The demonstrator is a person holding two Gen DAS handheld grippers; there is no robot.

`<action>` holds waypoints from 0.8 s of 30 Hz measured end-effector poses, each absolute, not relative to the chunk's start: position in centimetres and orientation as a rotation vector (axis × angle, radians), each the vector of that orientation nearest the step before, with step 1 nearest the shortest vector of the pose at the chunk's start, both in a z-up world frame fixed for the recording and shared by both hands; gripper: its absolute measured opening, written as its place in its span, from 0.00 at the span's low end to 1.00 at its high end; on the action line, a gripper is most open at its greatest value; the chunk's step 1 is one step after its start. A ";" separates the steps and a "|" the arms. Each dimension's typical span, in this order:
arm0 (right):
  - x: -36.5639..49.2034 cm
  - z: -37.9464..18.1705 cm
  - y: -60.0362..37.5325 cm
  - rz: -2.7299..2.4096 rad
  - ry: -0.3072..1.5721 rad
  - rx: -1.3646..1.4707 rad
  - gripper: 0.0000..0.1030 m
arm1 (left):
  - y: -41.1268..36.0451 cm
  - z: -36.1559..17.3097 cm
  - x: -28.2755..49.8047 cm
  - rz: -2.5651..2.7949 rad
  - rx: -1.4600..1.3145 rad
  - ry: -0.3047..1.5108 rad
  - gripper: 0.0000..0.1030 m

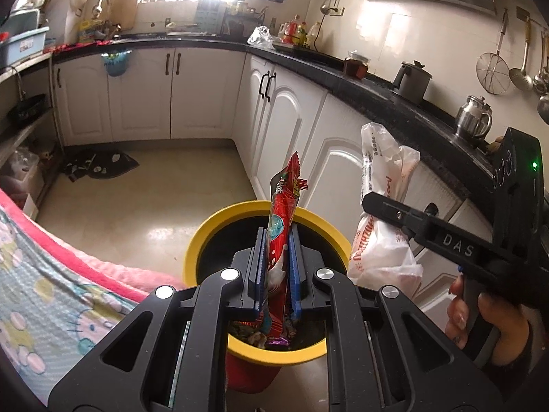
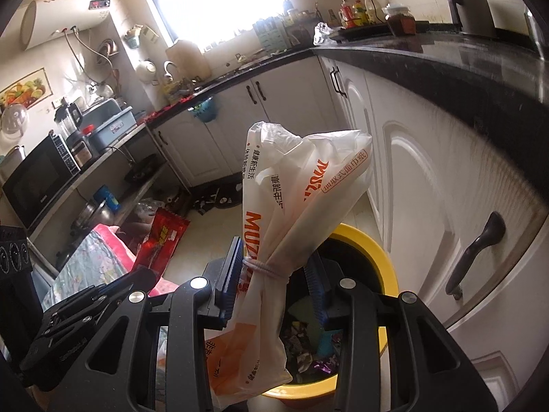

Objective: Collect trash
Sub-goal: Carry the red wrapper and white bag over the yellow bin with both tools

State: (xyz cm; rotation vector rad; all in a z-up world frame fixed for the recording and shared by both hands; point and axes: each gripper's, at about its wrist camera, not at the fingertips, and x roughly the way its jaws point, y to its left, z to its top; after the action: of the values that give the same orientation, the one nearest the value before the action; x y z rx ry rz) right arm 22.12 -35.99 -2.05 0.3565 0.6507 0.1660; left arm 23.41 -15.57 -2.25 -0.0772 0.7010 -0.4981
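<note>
Your left gripper (image 1: 277,240) has its blue pads clamped on a red snack wrapper (image 1: 284,216), which stands upright right above the yellow-rimmed trash bin (image 1: 206,237). Your right gripper (image 2: 274,274) sits over the same bin (image 2: 381,257) with a white plastic bag (image 2: 295,185), tied with a band, between its fingers. The left pad (image 2: 230,271) touches the bag; the right pad (image 2: 315,285) stands apart from it, so the fingers look spread. Wrappers lie inside the bin. White cabinets (image 1: 291,110) are just beside it.
</note>
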 end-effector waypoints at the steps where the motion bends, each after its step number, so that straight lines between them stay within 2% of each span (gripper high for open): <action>1: 22.3 -2.4 -36.0 0.163 0.658 0.353 0.33 | -15.7 -2.4 23.6 -0.498 -0.078 0.705 0.07; 24: 24.8 -9.8 -35.3 0.115 0.826 0.341 0.34 | -17.4 -7.9 26.3 -0.478 -0.086 0.849 0.08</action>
State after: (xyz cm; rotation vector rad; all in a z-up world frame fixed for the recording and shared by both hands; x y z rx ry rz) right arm 24.85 -35.29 -9.79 0.3411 0.8260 0.1151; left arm 26.28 -17.40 -7.93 -0.0862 0.8493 -0.4775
